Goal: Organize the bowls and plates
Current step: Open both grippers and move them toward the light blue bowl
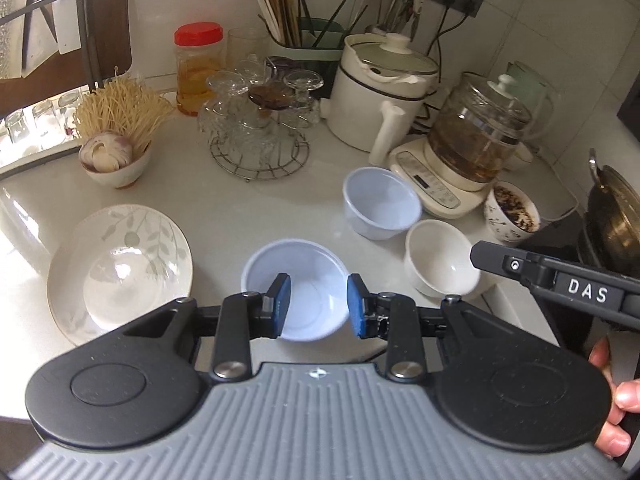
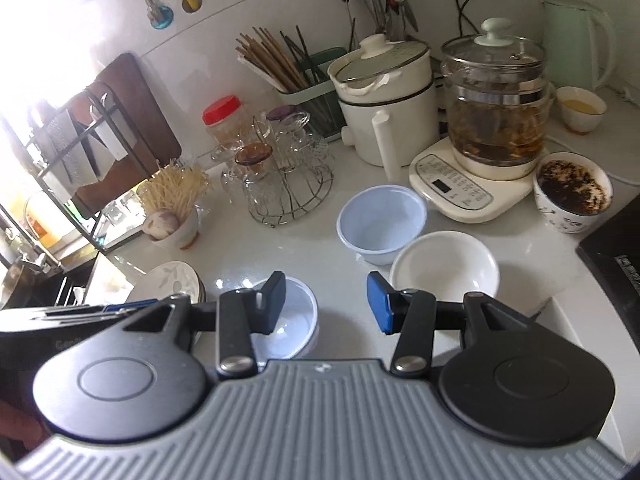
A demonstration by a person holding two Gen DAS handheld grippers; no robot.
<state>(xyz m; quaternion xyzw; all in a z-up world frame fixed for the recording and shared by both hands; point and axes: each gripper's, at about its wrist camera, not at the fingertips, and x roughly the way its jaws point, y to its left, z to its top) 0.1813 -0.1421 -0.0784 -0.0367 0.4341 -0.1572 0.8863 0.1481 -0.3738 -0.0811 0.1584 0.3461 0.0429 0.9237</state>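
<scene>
Two tongs (left (image 1: 319, 305), right (image 2: 326, 303)) gaping, empty, over cluttered white counter (image 1: 224, 200)

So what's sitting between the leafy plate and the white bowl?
A pale blue bowl sits between the leafy plate and the white bowl. The left wrist view shows it, framed by the open left gripper.

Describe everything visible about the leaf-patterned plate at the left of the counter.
The plate is round, glossy white, apparently ceramic, with grey leaf sprigs printed across its wide rim and a thin darker edge line. Its shallow centre looks empty and reflects bright window light. It lies flat, face up, on the pale counter, left of the pale blue bowl and in front of the small bowl holding garlic. Nothing seems to touch it but the counter.
</scene>
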